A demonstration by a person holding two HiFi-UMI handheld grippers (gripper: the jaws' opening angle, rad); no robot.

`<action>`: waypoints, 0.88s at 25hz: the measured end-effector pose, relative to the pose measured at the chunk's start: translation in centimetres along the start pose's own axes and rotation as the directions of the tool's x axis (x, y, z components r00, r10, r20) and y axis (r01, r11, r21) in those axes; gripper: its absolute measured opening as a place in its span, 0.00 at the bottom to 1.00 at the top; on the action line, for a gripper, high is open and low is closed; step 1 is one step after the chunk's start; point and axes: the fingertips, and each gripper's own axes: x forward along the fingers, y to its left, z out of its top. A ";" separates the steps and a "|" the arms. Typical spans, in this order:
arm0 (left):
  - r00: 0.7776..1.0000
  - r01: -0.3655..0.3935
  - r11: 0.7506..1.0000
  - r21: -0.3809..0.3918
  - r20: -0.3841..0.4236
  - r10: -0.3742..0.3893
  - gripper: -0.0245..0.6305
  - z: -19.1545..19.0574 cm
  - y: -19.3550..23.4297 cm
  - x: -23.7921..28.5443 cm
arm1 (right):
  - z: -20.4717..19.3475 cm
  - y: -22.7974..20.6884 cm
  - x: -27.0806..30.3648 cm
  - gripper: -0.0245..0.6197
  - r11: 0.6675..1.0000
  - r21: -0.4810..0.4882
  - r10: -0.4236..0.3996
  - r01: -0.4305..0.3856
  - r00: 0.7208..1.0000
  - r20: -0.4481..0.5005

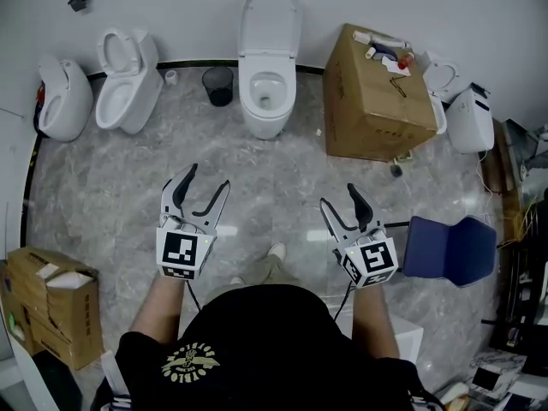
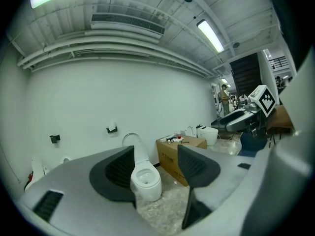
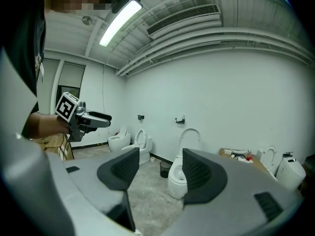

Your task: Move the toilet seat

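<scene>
A white toilet stands against the far wall with its seat and lid raised upright. It shows between the jaws in the left gripper view and in the right gripper view. My left gripper is open and empty, well short of the toilet. My right gripper is also open and empty, a little nearer to me. In the left gripper view the left gripper is open; in the right gripper view the right gripper is open.
A large cardboard box with small items on top stands right of the toilet. A black bin and two more toilets are at the left. A blue chair is at my right, cardboard boxes at my left.
</scene>
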 end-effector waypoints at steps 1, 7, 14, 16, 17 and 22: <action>1.000 -0.001 1.000 0.001 0.000 0.001 0.46 0.2 0.1 0.7 | 0.2 -0.3 0.5 0.45 1.000 0.001 0.006 -0.006 1.000 0.003; 1.000 -0.005 1.000 0.006 -0.001 0.005 0.46 1.2 -0.2 4.6 | 0.9 -2.9 3.1 0.45 0.999 -0.001 0.043 -0.043 0.999 0.020; 0.999 -0.042 0.999 0.015 -0.007 0.043 0.46 2.5 0.1 7.8 | 2.0 -6.6 4.9 0.45 0.998 -0.012 0.068 -0.068 0.997 0.037; 0.999 -0.054 0.998 0.027 -0.006 0.054 0.46 3.2 -0.2 9.1 | 2.7 -8.1 5.2 0.45 0.997 -0.017 0.079 -0.078 0.995 0.058; 0.998 -0.060 0.998 0.035 -0.004 0.060 0.46 3.6 -0.4 9.6 | 3.0 -8.7 5.5 0.45 0.996 -0.021 0.085 -0.084 0.994 0.068; 0.997 -0.083 0.996 0.023 0.010 0.083 0.46 4.6 -1.1 11.3 | 3.2 -11.0 7.0 0.45 0.991 -0.050 0.126 -0.123 0.990 0.065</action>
